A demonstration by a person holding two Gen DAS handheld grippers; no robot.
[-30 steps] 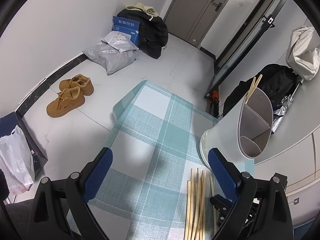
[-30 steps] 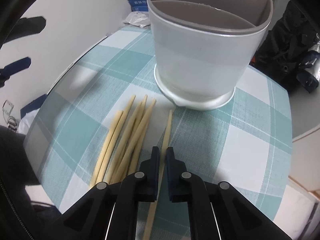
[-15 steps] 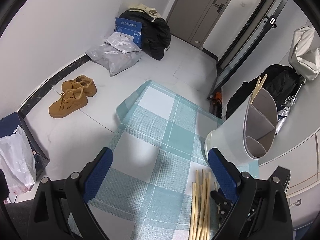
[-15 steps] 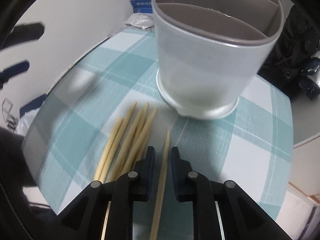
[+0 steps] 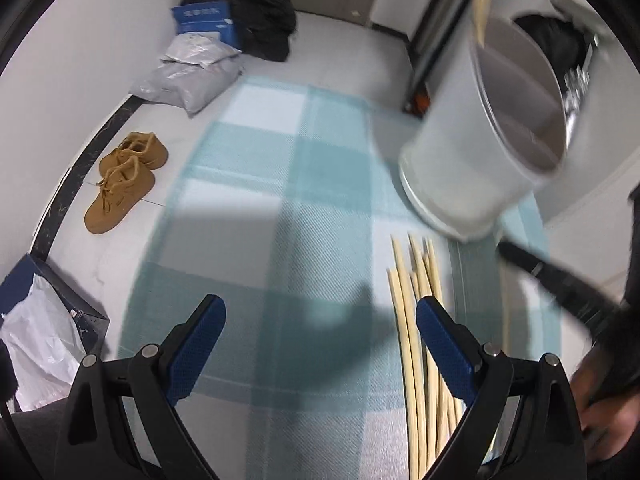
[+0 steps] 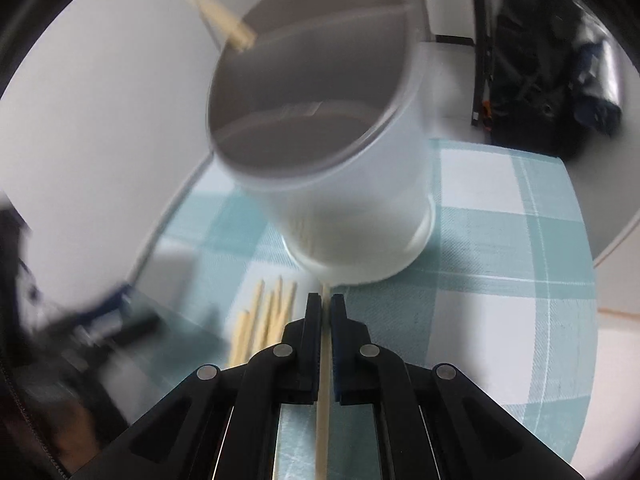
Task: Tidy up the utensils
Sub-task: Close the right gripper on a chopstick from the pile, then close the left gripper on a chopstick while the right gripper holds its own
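Right tongs [image 6: 326, 312]: fingers nearly closed, pinched on a single chopstick [image 6: 323, 408] that runs straight back between the pads toward the camera. Its tip pokes out just ahead of the fingertips, close to the foot of the holder [image 6: 352, 208]; contact with the holder cannot be judged. Whether this stick is lifted off the cloth [image 6: 500, 248] cannot be told from this view.

Left tongs [image 5: 318, 318]: fingers spread wide, nothing between them, hanging over the checked cloth [image 5: 280, 208]. The right-hand blue pad [image 5: 444, 350] sits over the near part of the loose pile.

Pile of chopsticks [image 5: 416, 320]: lies flat on the cloth, roughly parallel, tips toward the holder, just short of its base. In the right view the same pile [image 6: 264, 320] is just left of the closed fingers.

Holder [image 5: 480, 152]: white tub with grey divided interior, standing on the far right part of the cloth. Image is motion-blurred. A pair of chopsticks [image 5: 482, 4] already stands in a far compartment, leaning against the rim; also seen at [image 6: 224, 20].

Floor beyond table: tan shoes [image 5: 124, 188], grey parcels [image 5: 192, 80], blue box [image 5: 208, 20]
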